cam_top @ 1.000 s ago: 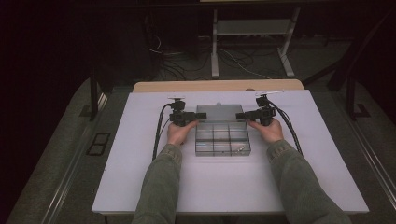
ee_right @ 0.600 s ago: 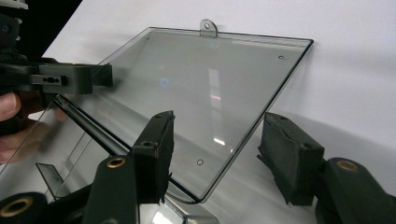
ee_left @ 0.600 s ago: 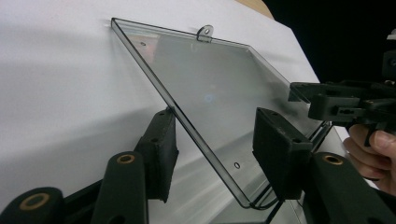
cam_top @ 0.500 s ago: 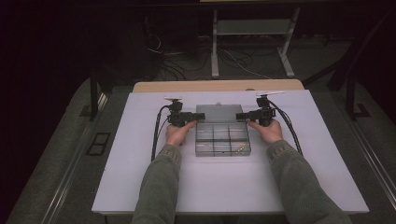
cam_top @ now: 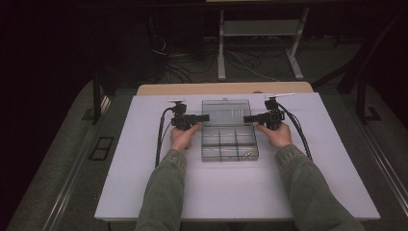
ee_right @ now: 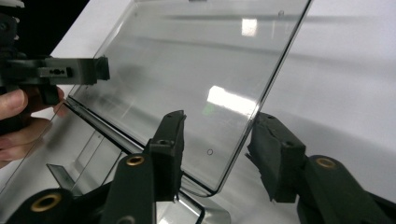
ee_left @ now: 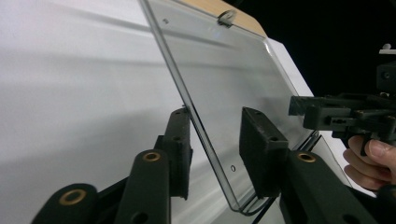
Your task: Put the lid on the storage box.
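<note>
A clear box with 6 compartments sits on the white bench, near its far edge, with its lid swung open toward the far side. In the high view the 2 grippers flank the lid: the left gripper reaches in from the box's left side and the right gripper from its right side, each pointed inward at a lid edge near the hinge. The left hand and right hand rest on the bench beside the box. In the left gripper view, the lid's edge runs between the fingers; 1 pad sits against or just beside that edge, while the other stands clear of the pane with a gap showing. In the right gripper view, the lid's corner lies between that gripper's fingers, and the pad outside the lid is apart from its edge; the other pad lies over the pane, contact unclear. Both sets of fingers have just been closing with the lid between them, and both are spread rather than pinching. Small brass-coloured bits lie in the box's near right compartment.
</note>
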Demonstrator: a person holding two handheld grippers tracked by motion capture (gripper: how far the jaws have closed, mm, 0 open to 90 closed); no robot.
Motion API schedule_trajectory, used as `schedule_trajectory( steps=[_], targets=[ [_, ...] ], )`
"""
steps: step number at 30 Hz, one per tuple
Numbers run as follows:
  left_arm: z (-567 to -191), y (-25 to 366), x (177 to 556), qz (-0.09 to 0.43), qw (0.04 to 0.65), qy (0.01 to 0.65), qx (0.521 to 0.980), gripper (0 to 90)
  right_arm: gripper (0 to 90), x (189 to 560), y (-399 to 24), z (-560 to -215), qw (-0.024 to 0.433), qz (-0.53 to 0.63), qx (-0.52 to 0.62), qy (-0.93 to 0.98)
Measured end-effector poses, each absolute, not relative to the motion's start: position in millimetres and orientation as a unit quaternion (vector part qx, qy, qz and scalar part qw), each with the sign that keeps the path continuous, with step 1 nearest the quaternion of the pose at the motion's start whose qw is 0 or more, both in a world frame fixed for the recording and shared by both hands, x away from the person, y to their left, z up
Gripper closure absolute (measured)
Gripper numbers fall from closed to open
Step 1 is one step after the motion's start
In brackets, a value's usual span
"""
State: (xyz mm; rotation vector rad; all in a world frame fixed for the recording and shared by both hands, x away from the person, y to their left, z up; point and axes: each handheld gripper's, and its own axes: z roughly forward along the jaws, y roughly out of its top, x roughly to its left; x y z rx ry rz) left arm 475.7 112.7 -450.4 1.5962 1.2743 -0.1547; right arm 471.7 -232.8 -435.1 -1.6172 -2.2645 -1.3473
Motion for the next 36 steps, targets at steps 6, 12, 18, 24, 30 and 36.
schedule_trajectory(
  steps=[6,12,18,24,30,36],
  targets=[
    [-443.3,113.2,472.5,-0.047,0.53,0.518,0.67,69.3,59.7,469.7,-231.8,-431.1,0.015,-0.44,-0.512,-0.738],
    [-436.8,115.9,467.1,-0.027,0.549,0.494,0.674,75.6,68.4,467.7,-235.4,-426.2,0.013,-0.448,-0.501,-0.74],
    [-434.7,115.6,462.0,-0.011,0.559,0.484,0.673,77.7,72.2,463.2,-235.7,-421.7,-0.002,-0.446,-0.493,-0.747],
    [-433.2,115.2,460.9,-0.006,0.556,0.48,0.678,77.8,72.9,461.2,-235.6,-420.6,-0.013,-0.446,-0.486,-0.752],
    [-433.5,115.2,461.5,-0.004,0.555,0.479,0.68,77.4,73.1,460.8,-235.7,-420.7,-0.013,-0.446,-0.486,-0.751],
    [-433.1,114.2,462.5,0.001,0.556,0.478,0.68,76.1,73.0,460.5,-235.7,-420.9,-0.015,-0.446,-0.486,-0.751]
  ],
)
